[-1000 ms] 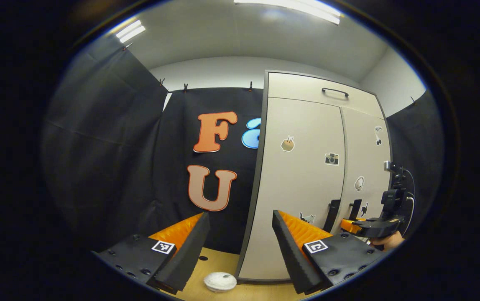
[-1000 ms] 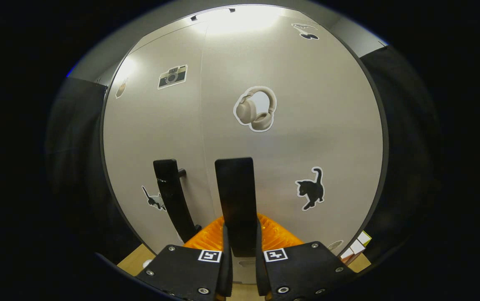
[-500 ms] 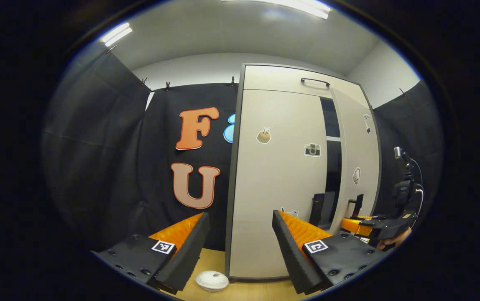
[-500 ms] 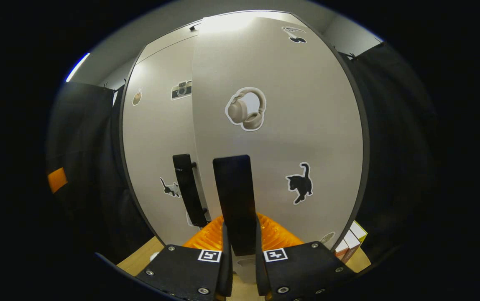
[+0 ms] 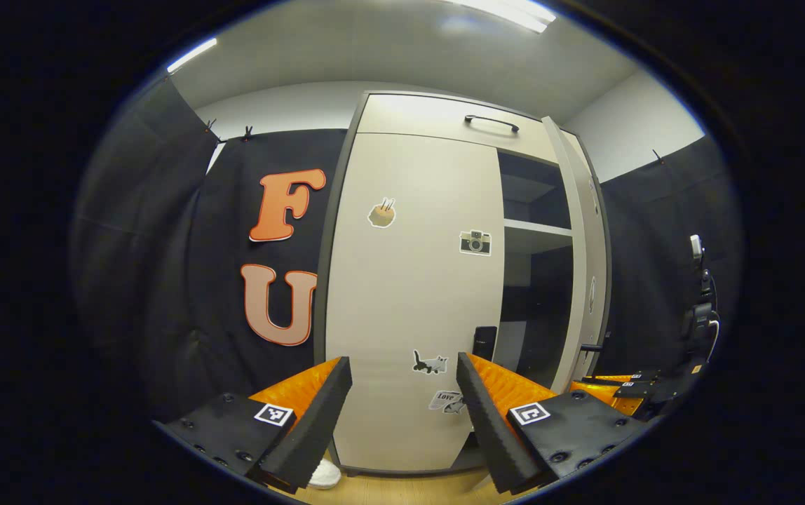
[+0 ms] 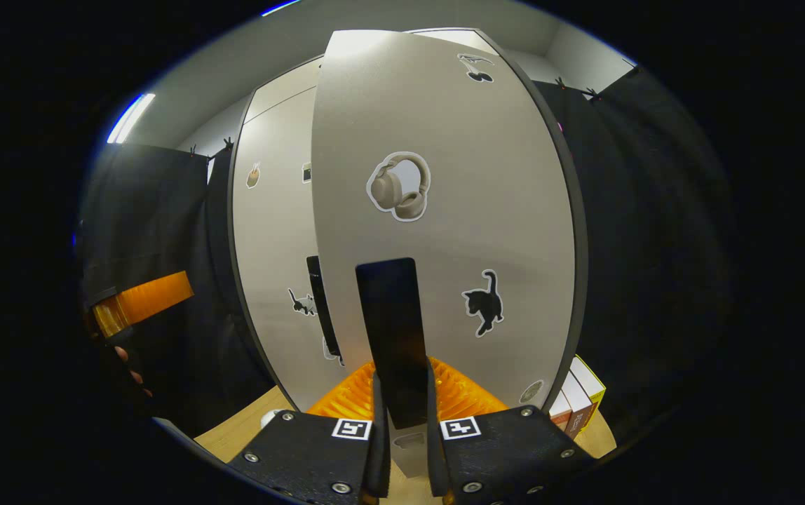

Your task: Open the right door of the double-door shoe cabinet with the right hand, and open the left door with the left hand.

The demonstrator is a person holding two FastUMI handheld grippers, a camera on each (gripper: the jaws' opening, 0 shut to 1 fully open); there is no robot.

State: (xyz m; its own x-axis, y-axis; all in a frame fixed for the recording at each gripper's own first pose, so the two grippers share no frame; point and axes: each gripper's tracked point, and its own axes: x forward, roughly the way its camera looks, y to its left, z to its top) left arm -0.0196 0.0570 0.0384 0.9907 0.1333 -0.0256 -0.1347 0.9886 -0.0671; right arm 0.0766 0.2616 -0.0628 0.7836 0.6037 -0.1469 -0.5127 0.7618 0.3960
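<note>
Right gripper (image 6: pixel 402 421): jaws clamped on the flat black vertical handle (image 6: pixel 395 337), centre of the right gripper view.
Right door (image 6: pixel 444 210): pale grey stickered panel, swung partly out.
Left gripper (image 5: pixel 402 407): jaws wide apart, holding nothing.
Left door (image 5: pixel 409 294): matching grey panel, closed, mid-frame.
Risk: handle probably slips if the pull leaves the hinge arc.

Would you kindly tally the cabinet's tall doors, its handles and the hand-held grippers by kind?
Tall doors: 2 (left door, right door)
Handles: 3 (top handle, left handle, right handle)
Hand-held grippers: 2 (left hand-held gripper, right hand-held gripper)
Total: 7
</note>
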